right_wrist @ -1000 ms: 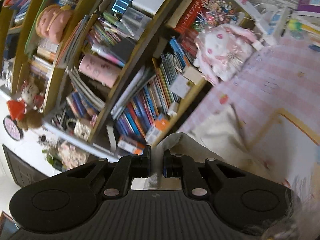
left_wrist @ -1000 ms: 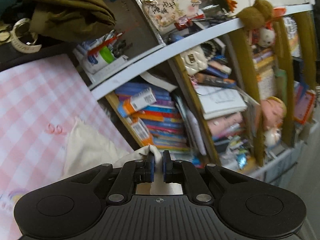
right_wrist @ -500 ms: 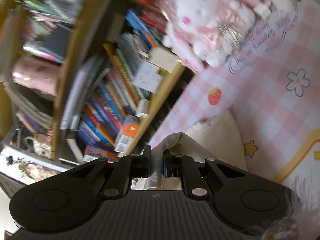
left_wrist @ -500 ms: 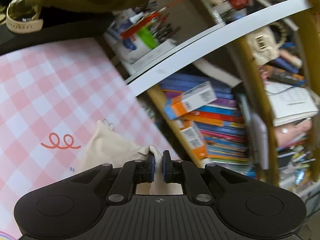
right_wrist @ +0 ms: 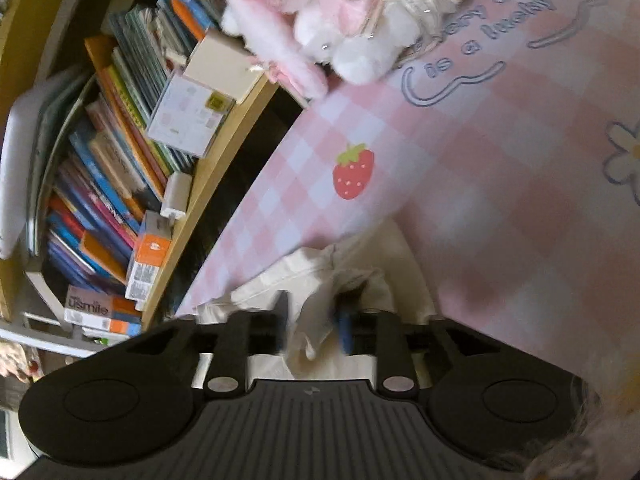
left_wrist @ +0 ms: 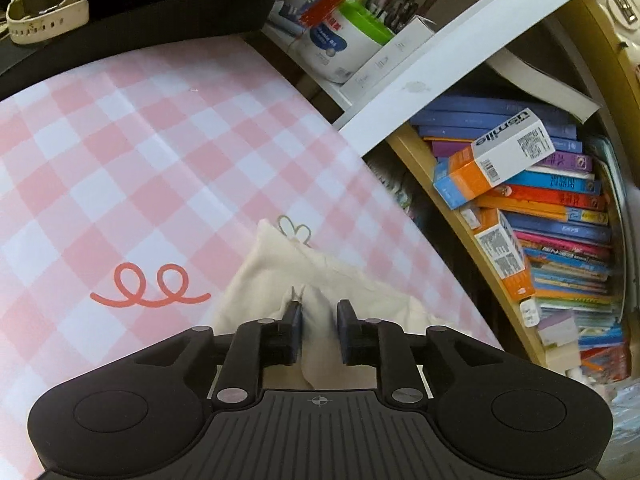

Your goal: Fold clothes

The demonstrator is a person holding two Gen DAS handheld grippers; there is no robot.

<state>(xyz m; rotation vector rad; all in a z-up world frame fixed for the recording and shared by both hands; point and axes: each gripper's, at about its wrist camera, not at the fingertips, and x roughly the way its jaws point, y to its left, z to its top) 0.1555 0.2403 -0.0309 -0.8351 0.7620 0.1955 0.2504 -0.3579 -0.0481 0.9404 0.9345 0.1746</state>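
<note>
**A:** Cream cloth is lying on the pink checked mat, bunched near the edge that faces the bookshelf. Both grippers are sitting right over it.

**B:** Left gripper status?

**A:** Jaws are opening. A fold of the cloth is standing between the blue pads; it's leaning against the left pad, and there's a clear gap to the right one. So it's letting go, not clamping.

**B:** Right gripper?

**A:** Same story, jaws opening. Its view is motion-blurred, but a crumpled flap of the cream cloth is hanging between the fingers, and daylight is showing on both sides of it. Not pinched.

**B:** Is the cloth resting on the mat or dangling?

**A:** Mostly resting. In the left view it's spreading forward from the fingers as a pale wedge, with its tip reaching a small outline doodle printed on the mat. A red curl doodle is sitting just beside it to the left.

**B:** Anything else close?

**A:** In the right view a printed strawberry is showing on the mat beyond the cloth, and a white-and-pink plush toy is sitting at the far end, well apart. A cup of pens is standing on the white shelf in the left view.
</note>
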